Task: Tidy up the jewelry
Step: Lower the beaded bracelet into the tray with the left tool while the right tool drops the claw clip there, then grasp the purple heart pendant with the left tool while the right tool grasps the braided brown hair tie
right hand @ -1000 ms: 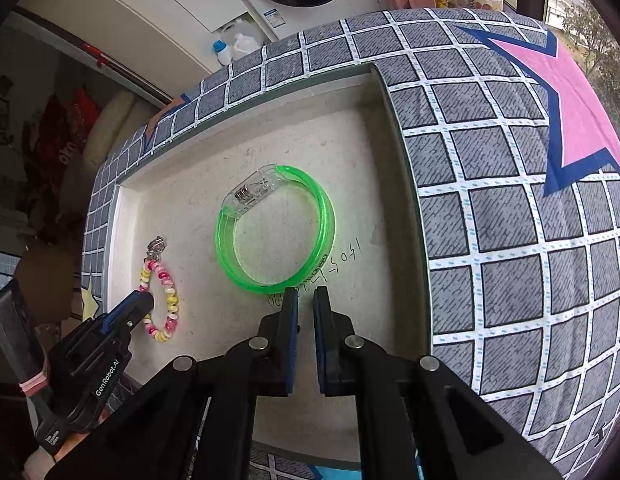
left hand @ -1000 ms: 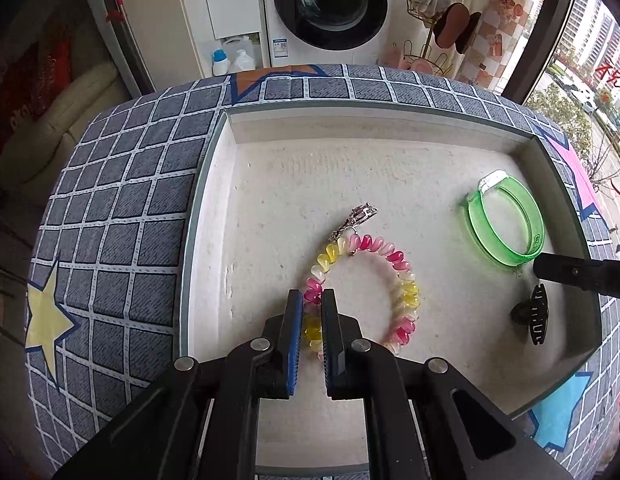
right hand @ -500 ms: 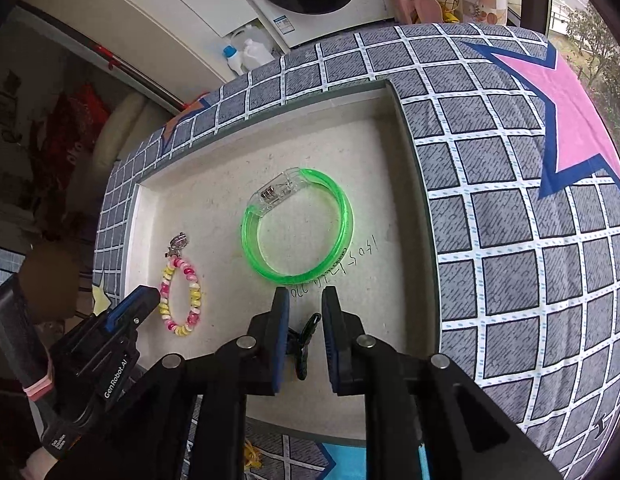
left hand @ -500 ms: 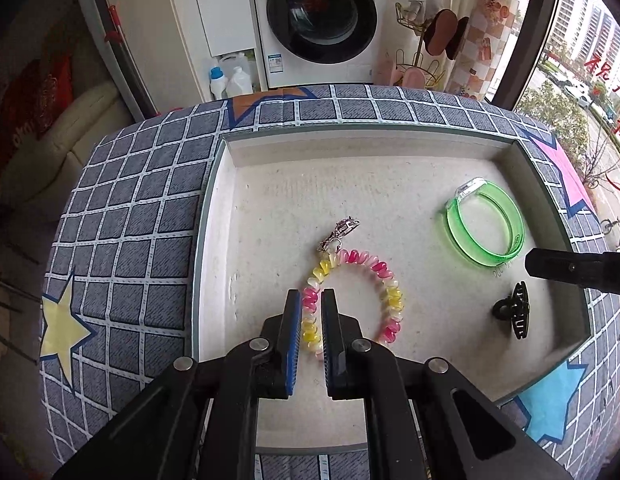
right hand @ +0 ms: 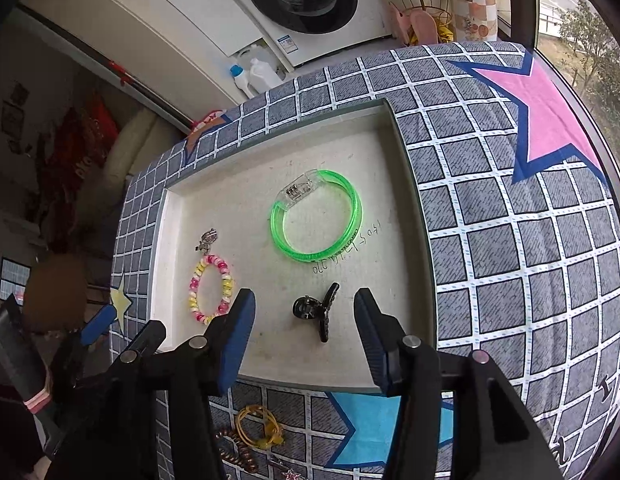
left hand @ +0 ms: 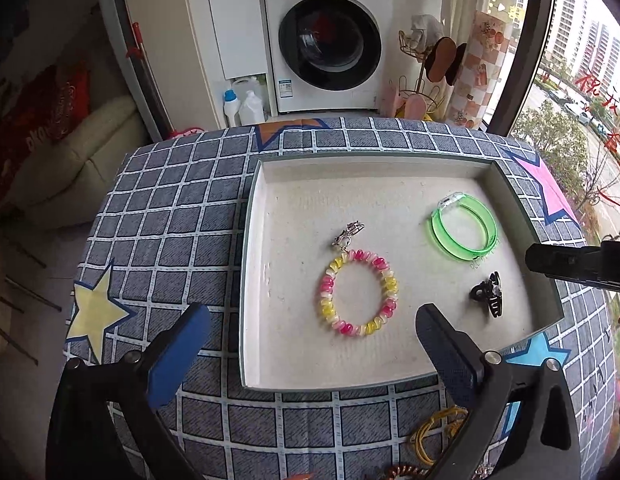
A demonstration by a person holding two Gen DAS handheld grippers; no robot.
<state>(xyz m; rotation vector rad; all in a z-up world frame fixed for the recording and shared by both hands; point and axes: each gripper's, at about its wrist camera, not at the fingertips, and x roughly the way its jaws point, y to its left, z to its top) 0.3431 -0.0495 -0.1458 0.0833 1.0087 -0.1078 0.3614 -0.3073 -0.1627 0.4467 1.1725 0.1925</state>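
Low in the left wrist view, the left gripper point(left hand: 310, 344) hangs spread wide, grasping nothing, above the near edge of the white tray point(left hand: 254, 208). Mid-frame lies the pink-and-yellow beaded bracelet point(left hand: 358, 292); the green bangle point(left hand: 464, 229) sits right of centre, the black hair claw point(left hand: 487, 294) below it.

Across the bottom of the right wrist view, the right gripper point(right hand: 306, 334) gapes, empty, its fingers flanking the claw point(right hand: 315, 310) without touching. Below the tray, a yellow cord point(right hand: 258, 426) rests on the checked cloth point(right hand: 509, 240).

Black hair claw point(right hand: 317, 312) between spread hand-held gripper point(right hand: 304, 334) fingers
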